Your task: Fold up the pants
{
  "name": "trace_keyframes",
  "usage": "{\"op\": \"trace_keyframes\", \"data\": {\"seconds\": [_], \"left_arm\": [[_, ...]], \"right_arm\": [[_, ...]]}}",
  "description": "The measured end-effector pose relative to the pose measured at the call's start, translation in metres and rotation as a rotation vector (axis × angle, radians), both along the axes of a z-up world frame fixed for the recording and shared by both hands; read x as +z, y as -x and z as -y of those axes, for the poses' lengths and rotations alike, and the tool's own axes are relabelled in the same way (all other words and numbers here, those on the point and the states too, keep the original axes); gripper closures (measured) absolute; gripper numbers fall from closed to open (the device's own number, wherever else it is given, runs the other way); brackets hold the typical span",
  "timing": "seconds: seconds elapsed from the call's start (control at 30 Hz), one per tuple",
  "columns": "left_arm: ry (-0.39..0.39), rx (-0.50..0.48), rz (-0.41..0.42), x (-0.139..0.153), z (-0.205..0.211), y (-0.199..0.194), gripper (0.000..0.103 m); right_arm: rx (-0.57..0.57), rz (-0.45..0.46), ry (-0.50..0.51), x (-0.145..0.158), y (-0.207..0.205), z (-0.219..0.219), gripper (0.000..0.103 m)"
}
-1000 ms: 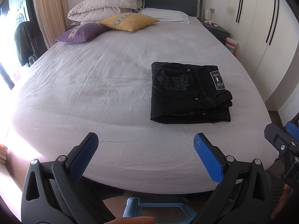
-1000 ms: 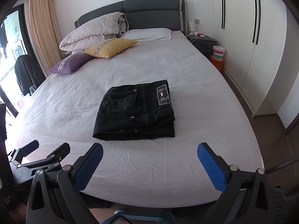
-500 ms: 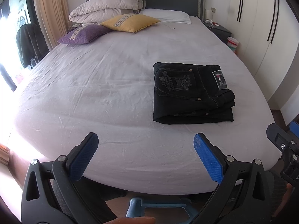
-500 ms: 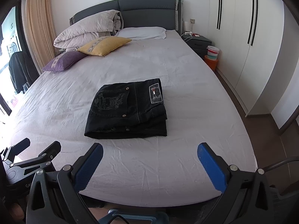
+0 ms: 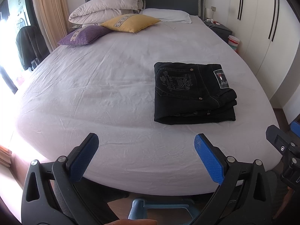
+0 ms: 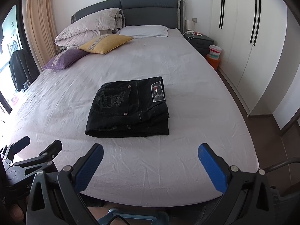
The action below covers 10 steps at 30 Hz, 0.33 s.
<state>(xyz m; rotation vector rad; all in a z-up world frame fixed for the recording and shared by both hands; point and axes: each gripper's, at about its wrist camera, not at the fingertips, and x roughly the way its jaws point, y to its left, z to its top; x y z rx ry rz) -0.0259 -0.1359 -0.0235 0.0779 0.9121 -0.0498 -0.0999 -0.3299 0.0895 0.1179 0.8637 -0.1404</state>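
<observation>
Folded pants [image 6: 129, 108] lie alone mid-bed [image 6: 187, 86]; pillows [image 6: 105, 43] far behind; both hand-held grippers [image 5: 146, 155] [image 6: 150, 165] spread, holding nothing.

A: Black pants [image 6: 129, 110], embroidered grey pocket, on a pale lilac sheet [image 6: 187, 78].
B: Yellow cushion [image 6: 106, 43], purple cushion [image 6: 64, 59] (both with patterned bands). Blue pads [image 5: 209, 159].

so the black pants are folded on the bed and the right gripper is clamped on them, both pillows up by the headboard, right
Not quite. The right gripper is open and short of the black pants, touching nothing, as the right wrist view shows. The pants do lie folded on the bed, and both pillows are up by the headboard.
</observation>
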Motion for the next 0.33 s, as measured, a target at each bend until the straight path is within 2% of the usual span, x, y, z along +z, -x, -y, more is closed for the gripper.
{"op": "trace_keyframes", "data": {"seconds": [0.33], "left_arm": [[-0.007,-0.002,0.013,-0.0004,0.0003,0.0005,0.000]], "right_arm": [[0.009,-0.017,-0.004,-0.0017,-0.0053,0.0014,0.000]]}}
